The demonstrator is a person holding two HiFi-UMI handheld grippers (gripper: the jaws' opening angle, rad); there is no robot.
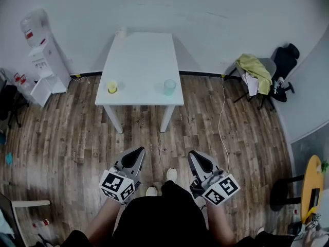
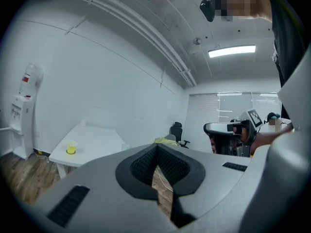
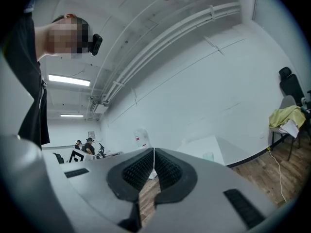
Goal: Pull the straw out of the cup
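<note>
A white table (image 1: 141, 60) stands across the wooden floor ahead of me. On its near edge sit a yellow cup (image 1: 112, 87) at the left and a pale green cup (image 1: 169, 86) at the right. No straw can be made out at this distance. My left gripper (image 1: 140, 151) and right gripper (image 1: 193, 155) are held low near my body, far from the table, both shut and empty. The left gripper view shows its shut jaws (image 2: 156, 147) and the yellow cup (image 2: 71, 148). The right gripper view shows its shut jaws (image 3: 153, 152) and the pale cup (image 3: 208, 156).
A water dispenser (image 1: 41, 50) stands by the wall at the left. A chair draped with a yellow cloth (image 1: 254, 70) and a black office chair (image 1: 285, 58) are at the right. A white cable (image 1: 222, 117) runs over the floor. A yellow round table (image 1: 313, 181) is at the far right.
</note>
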